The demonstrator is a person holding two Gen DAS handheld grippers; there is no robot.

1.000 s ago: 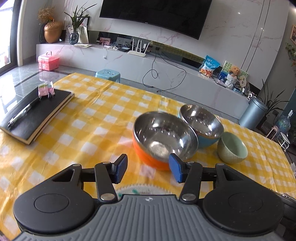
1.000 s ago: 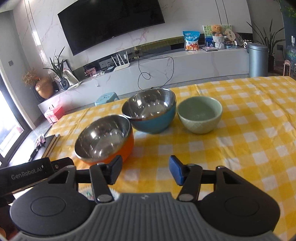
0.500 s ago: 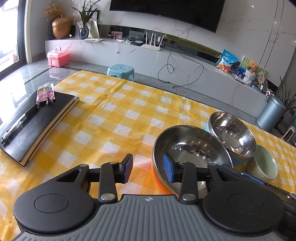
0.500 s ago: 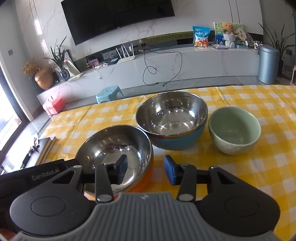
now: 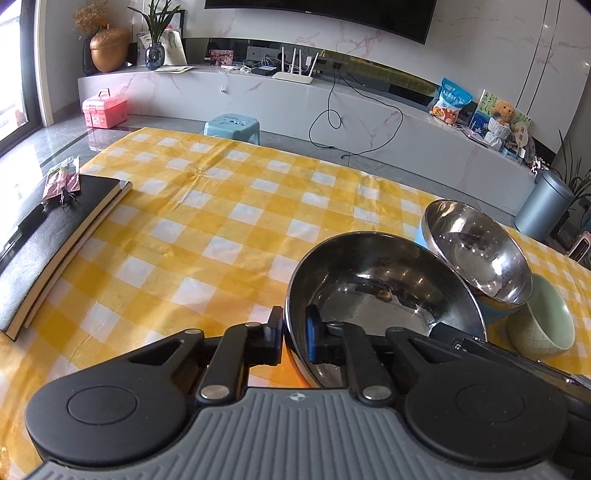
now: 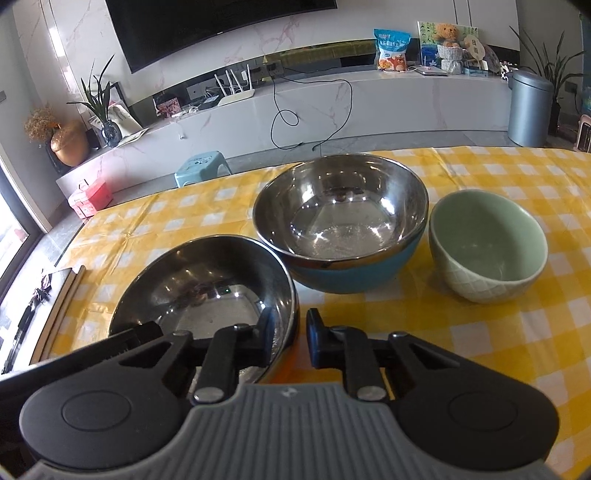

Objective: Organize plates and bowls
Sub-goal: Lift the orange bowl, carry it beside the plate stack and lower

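Both grippers have closed in on the orange bowl (image 6: 207, 284) since a second ago. The left gripper (image 5: 293, 332) now pinches its near rim, one finger outside, one inside. The right gripper (image 6: 291, 334) straddles the rim's opposite side, fingers narrowed but with a slight gap showing. A lift for stacking looks imminent. The blue bowl (image 6: 340, 225) touches it; the green bowl (image 6: 487, 243) sits just beside that. All rest on a yellow checked tablecloth (image 5: 221, 221) bearing a black notebook (image 5: 48, 243), in a living room with a television (image 6: 207, 26).
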